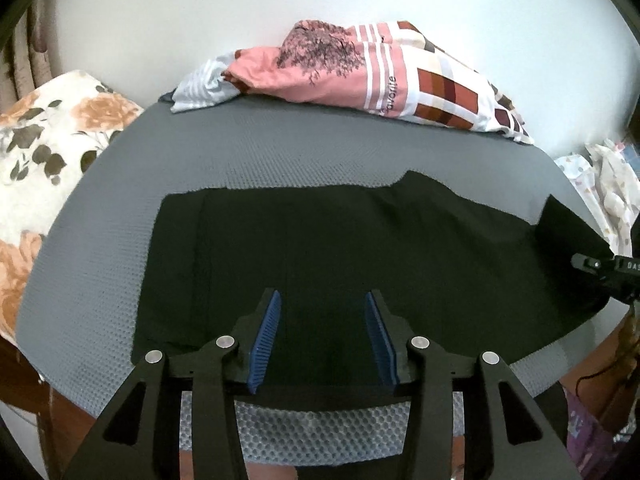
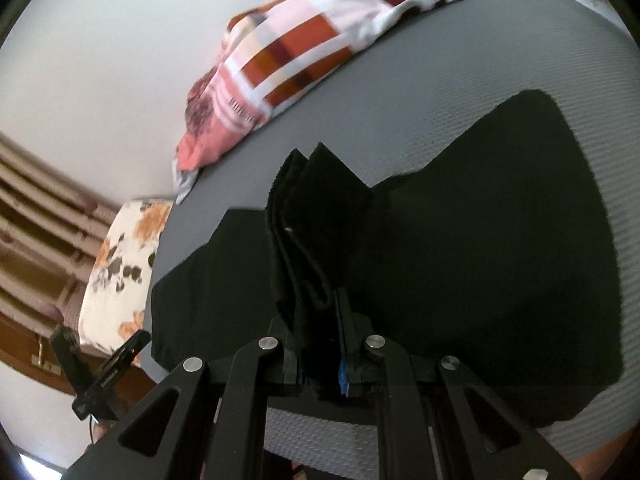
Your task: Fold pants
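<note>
Black pants spread flat on the grey mesh-covered table, long axis running from 9 o'clock to 3 o'clock across the left wrist view, one short straight end toward 9 o'clock and the other end lifted off the surface at 3 o'clock. Left gripper: blue-padded fingers stand well apart with nothing between them, poised over the near edge of the cloth at 6 o'clock; whether the tips touch the fabric cannot be told. Right gripper: fingers closed on a bunched fold of the pants, which rises from between them toward 12 o'clock in the right wrist view, while the rest of the garment lies flat on the table from 9 o'clock round to 3 o'clock. The right gripper also shows at the 3 o'clock margin of the left wrist view, holding the raised end. Judged from this, the coming fold turns on carrying the held end along the long axis toward the flat end at 9 o'clock; the right gripper is the one engaged, the left lies nearer the flat end and is placed to pin or take the near edge. Patterned bedding heaped at 12 o'clock, clear of the pants; a floral pillow lies off the table at 9 o'clock.
</note>
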### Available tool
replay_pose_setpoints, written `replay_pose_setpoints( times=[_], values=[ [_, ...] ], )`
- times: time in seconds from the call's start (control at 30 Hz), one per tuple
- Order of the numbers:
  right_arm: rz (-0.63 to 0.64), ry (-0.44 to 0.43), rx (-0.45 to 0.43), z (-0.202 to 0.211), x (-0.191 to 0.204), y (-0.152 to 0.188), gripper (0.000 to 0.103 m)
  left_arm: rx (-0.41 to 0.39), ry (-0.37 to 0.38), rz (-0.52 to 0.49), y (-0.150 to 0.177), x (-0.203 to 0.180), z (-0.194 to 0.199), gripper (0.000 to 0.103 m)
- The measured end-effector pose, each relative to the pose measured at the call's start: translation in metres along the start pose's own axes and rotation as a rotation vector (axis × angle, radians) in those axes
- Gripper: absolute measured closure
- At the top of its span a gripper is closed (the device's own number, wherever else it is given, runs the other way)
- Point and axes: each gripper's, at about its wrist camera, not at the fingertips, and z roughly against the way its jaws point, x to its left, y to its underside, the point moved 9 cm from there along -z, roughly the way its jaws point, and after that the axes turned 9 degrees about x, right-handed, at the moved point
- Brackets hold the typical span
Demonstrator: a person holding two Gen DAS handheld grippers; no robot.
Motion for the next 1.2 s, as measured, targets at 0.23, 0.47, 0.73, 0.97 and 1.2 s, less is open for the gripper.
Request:
replay_pose_setpoints(
  times=[0.23,0.47,0.73,0.97,1.2],
  values=[
    [0.082,0.026,0.045,-0.026,0.028,0.016,0.091,0.012,0.011,-0.038,0.003,-0.011,-0.003,0.054],
    [0.099,0.013,0.064,-0.039,0.046,0.016,0.09,0.036,0.021,-0.053,0.005,-0.016,-0.008,0.053],
    [0.147,0.039,0.079,-0.057,0.065,0.017,0.09,0.06,0.028,-0.053,0.007,-0.017,-0.013,0.052],
    [0.232,0.09,0.094,-0.072,0.082,0.022,0.09,0.067,0.031,-0.055,0.008,-0.016,-0.016,0.051],
    [0.232,-0.027,0.155,-0.083,0.097,0.033,0.062,0.08,0.025,-0.054,0.01,-0.015,-0.02,0.05]
  ],
)
